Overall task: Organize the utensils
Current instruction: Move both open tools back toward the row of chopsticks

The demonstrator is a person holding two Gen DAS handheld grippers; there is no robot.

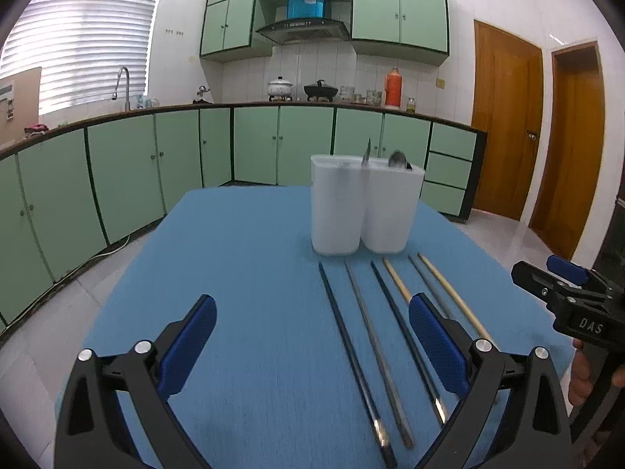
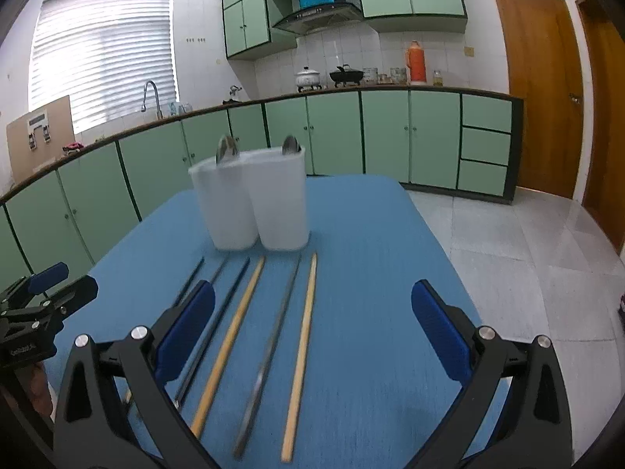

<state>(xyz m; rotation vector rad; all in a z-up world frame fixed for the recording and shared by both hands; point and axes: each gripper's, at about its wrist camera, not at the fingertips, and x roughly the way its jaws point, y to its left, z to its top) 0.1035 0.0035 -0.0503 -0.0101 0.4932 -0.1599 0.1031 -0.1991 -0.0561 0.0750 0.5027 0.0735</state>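
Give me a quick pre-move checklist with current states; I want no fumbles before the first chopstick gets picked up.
1. Left hand-held gripper open and empty: ok.
2. Right hand-held gripper open and empty: ok.
3. Chopsticks lying apart on the blue table, none crossed: ok.
4. White holder upright, behind the chopstick tips: ok.
5. Free room inside the holder beside the spoons: cannot tell.
6. Which sticks pair up, with the image blurred: cannot tell.

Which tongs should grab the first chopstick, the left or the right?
Probably the right tongs: they are open with the wooden chopstick and a grey chopstick lying between their tips. The left tongs, also open, hang left of most sticks. The white holder stands just ahead.
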